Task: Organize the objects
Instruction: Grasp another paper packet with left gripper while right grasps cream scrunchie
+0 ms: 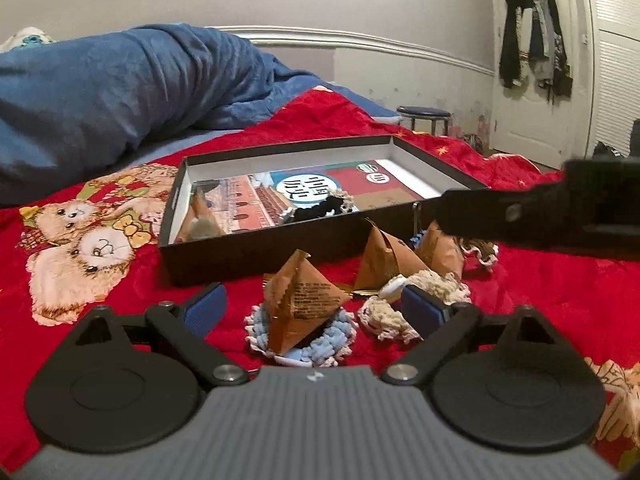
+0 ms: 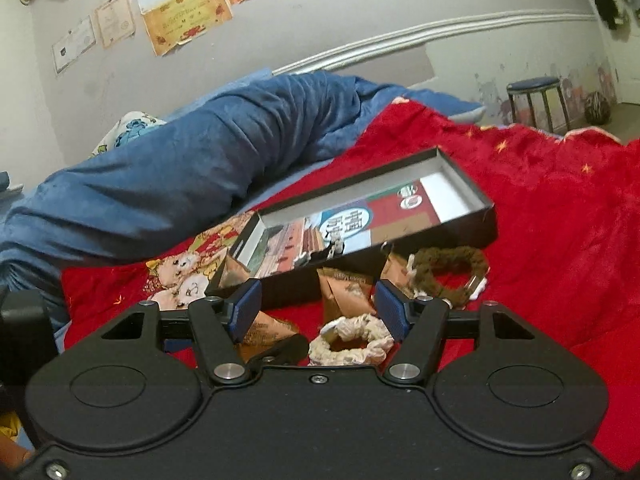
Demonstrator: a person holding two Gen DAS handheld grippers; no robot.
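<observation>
Work surface: a bed covered with a red blanket (image 1: 560, 280) printed with teddy bears, a blue duvet (image 1: 120, 92) bunched along its far side.

Container: a shallow black box (image 1: 248, 258) with a white interior lies open on the blanket. A printed card covers its floor. Inside, one brown pyramid packet (image 1: 200, 216) leans in the near left corner, and a black-and-white crocheted item (image 1: 320, 206) lies near the middle of the front wall.

Loose items, all on the blanket in front of the box:
- a brown pyramid-shaped packet (image 1: 302, 300) stands on a light blue crocheted ring (image 1: 332, 340)
- a cream crocheted ring (image 2: 350, 338) lies just to its right
- two further brown packets (image 1: 384, 256) stand close to the front wall of the box
- a dark brown crocheted ring (image 2: 448, 276) lies at the right end of the group, near the front right corner of the box

Left claw (image 1: 312, 312): open wide, jaws apart on either side of the packet on the blue ring, blue pads (image 1: 206, 310) clear of it. The right-hand pad stands against the cream ring; contact cannot be confirmed. Nothing is gripped.

Right claw (image 2: 318, 314): jaws partly apart, low over the blanket. The cream ring lies between them, with a packet behind it. The pads do not press on the ring; nothing is gripped. In the left wrist view this claw enters from the right edge as a dark bar in front of the box's right corner
</observation>
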